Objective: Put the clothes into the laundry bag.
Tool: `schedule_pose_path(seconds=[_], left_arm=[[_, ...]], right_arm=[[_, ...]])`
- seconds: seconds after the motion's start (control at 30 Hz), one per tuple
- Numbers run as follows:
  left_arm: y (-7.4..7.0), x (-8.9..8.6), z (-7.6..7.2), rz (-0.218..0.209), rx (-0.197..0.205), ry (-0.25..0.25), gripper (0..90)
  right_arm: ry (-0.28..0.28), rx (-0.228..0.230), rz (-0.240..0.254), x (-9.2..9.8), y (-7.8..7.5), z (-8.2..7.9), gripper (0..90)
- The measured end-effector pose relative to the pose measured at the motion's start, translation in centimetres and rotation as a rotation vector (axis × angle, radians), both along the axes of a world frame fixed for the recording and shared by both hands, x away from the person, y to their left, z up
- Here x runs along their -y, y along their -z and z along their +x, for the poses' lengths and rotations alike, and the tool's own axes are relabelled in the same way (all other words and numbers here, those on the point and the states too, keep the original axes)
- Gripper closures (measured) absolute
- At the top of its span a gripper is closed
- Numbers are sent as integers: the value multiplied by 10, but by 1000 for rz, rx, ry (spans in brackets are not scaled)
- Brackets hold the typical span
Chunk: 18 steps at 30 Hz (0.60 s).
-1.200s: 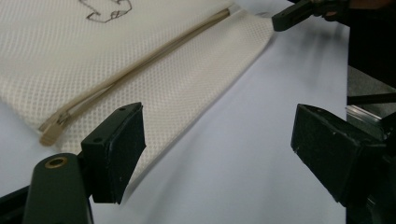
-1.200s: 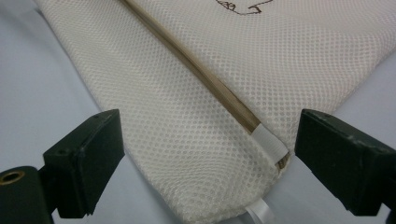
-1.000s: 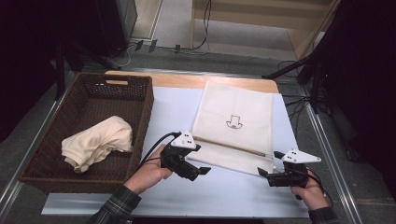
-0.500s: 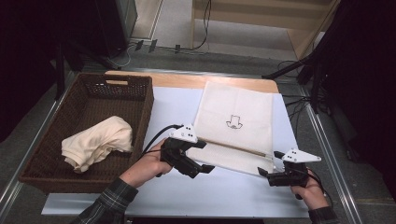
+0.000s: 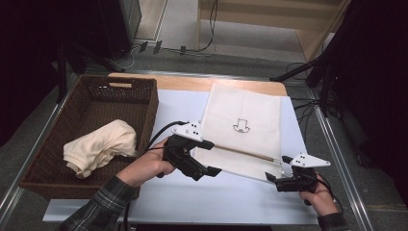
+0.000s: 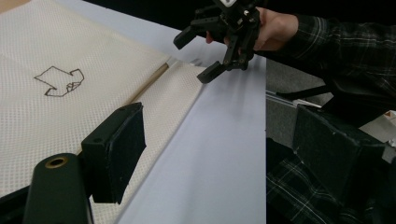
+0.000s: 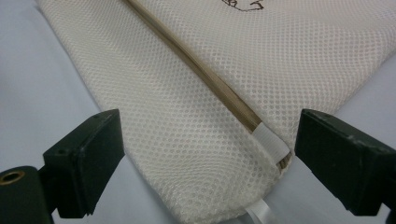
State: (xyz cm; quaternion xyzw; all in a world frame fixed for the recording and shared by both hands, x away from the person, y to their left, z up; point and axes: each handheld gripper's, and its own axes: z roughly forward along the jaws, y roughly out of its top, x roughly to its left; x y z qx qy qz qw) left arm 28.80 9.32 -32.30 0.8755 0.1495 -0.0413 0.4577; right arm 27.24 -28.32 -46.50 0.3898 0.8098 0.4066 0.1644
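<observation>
A cream mesh bag with a small dark drawing and a brown zipper lies flat on the white sheet. My left gripper hovers open above the bag's near left corner, nothing between its jaws. In the left gripper view the left gripper looks along the bag toward the other hand's gripper. My right gripper stands open at the bag's near right corner. In the right gripper view the right gripper has the bag corner and the zipper end between its jaws, pads apart from the mesh.
A brown wicker basket stands at the left with a folded cream cloth inside. The white sheet covers the table's middle. Metal table rails run along both sides, with cables and stands on the floor beyond.
My left gripper has lifted up from the bag's near left corner, still open. The right gripper and the bag have stayed put.
</observation>
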Motion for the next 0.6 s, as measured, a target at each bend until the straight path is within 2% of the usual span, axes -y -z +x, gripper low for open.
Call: schedule_pose_path(seconds=[0.3,0.37,0.4,0.43,0.6], left_arm=[[-18,-5,-2,-18,10,9,179],[-27,-4,-6,-3,42,18,177],[-27,-4,-6,-3,42,18,171],[-34,-5,-7,1,57,21,169],[-44,-10,-6,4,77,11,167]], right_arm=[[1,0,0,0,0,0,85],[2,1,0,0,0,0,85],[2,1,0,0,0,0,85],[1,3,-2,1,0,1,85],[1,2,0,0,0,0,85]])
